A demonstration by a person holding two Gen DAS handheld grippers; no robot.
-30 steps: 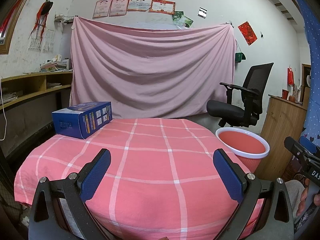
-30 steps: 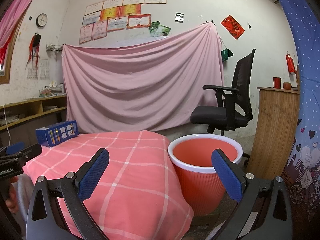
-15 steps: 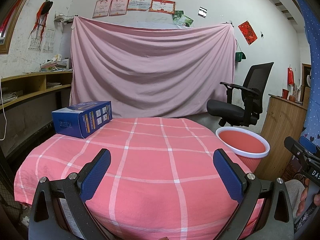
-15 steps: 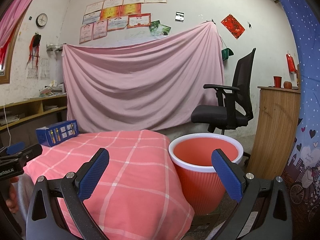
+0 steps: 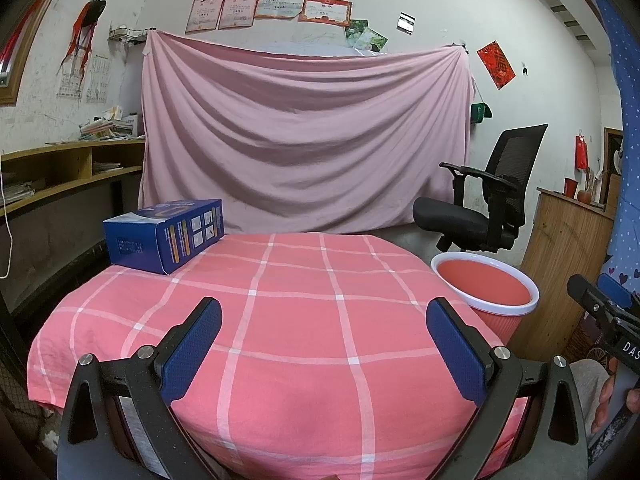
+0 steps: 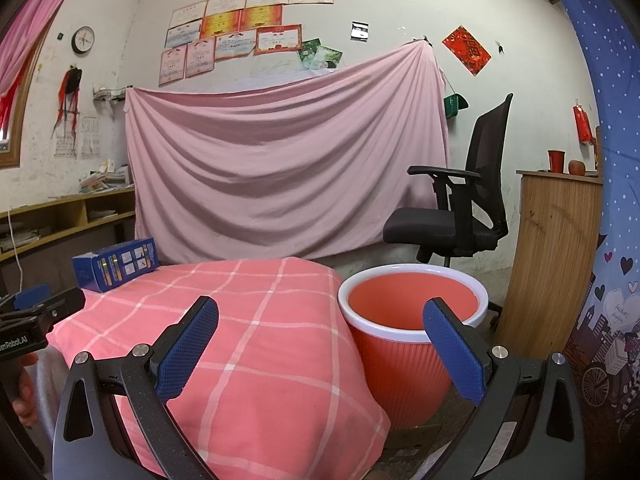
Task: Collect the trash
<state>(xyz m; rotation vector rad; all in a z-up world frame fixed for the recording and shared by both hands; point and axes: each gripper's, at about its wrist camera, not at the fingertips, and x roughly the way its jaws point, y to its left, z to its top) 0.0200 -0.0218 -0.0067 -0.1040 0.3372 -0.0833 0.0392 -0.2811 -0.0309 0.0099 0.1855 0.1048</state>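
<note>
A blue cardboard box [image 5: 166, 240] lies at the far left of the table with the pink checked cloth [image 5: 304, 320]; it also shows in the right wrist view [image 6: 116, 265]. A red bin with a white rim [image 6: 414, 336] stands on the floor right of the table, also in the left wrist view [image 5: 486, 292]. My left gripper [image 5: 322, 344] is open and empty above the table's near edge. My right gripper [image 6: 320, 344] is open and empty, near the table's right side, in front of the bin.
A pink sheet [image 5: 304, 140] hangs on the back wall. A black office chair [image 5: 484, 200] stands behind the bin. A wooden cabinet [image 6: 556, 248] is at the right, wooden shelves [image 5: 60, 172] at the left.
</note>
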